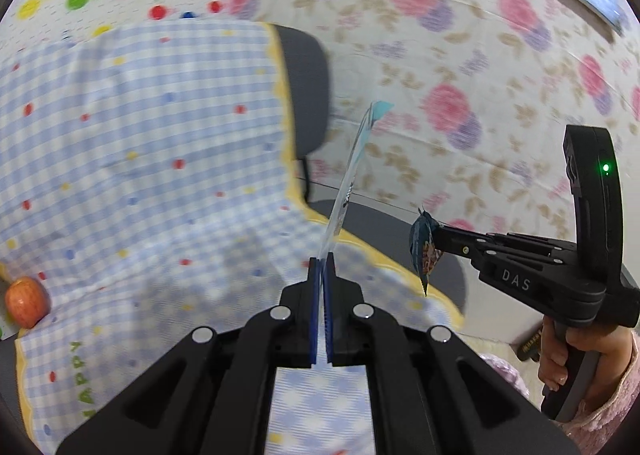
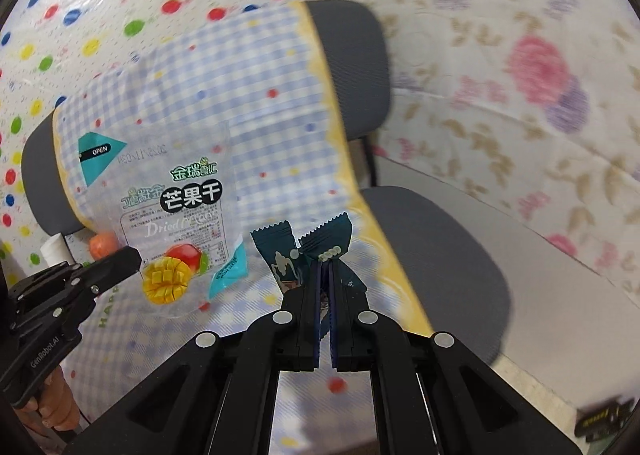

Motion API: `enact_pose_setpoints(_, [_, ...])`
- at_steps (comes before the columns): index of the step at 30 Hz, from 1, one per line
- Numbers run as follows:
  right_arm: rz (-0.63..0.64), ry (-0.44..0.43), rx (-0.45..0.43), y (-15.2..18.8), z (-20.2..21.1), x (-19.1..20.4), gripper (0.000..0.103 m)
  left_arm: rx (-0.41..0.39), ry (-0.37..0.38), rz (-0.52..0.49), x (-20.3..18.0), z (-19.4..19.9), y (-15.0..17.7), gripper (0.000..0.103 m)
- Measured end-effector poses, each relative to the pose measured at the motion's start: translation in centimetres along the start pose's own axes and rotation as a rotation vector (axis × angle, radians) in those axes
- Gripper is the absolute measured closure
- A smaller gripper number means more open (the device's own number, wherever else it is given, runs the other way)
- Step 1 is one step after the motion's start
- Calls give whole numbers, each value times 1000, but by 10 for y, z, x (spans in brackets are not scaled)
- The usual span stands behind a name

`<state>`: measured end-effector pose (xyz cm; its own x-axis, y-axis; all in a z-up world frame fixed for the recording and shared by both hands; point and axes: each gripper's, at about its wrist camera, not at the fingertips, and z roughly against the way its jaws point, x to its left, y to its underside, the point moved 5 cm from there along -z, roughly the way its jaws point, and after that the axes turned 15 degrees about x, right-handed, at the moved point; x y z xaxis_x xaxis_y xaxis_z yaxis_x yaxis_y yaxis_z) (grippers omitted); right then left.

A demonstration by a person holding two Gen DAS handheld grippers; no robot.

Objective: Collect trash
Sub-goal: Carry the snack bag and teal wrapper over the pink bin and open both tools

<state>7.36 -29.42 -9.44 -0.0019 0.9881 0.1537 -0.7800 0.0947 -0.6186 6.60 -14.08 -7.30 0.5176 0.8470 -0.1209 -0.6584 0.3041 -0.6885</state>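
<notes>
My left gripper (image 1: 323, 255) is shut on a clear dried-mango bag (image 1: 352, 171), seen edge-on above the checkered cloth; the same bag (image 2: 176, 215) faces the right wrist view, held by the left gripper (image 2: 134, 255). My right gripper (image 2: 325, 265) is shut on a dark teal candy wrapper (image 2: 308, 251), held in the air; it also shows in the left wrist view (image 1: 425, 251) at the tip of the right gripper (image 1: 438, 237).
A blue checkered cloth (image 1: 140, 155) with a yellow hem covers a table. A grey chair (image 2: 432, 255) stands at its right edge. An apple (image 1: 25, 301) lies on the cloth at left. Floral and dotted sheets (image 1: 460, 55) hang behind.
</notes>
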Motion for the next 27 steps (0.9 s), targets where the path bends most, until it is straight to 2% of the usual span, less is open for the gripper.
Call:
enact_pose_setpoints(15, [-200,162,1,104,73,-92,99,39,174,-175,-114,-7,32,103])
enact_pose_setpoints(27, [-340,237,69,183,93,-139,95,127,307,-283,-182,-26,64,103])
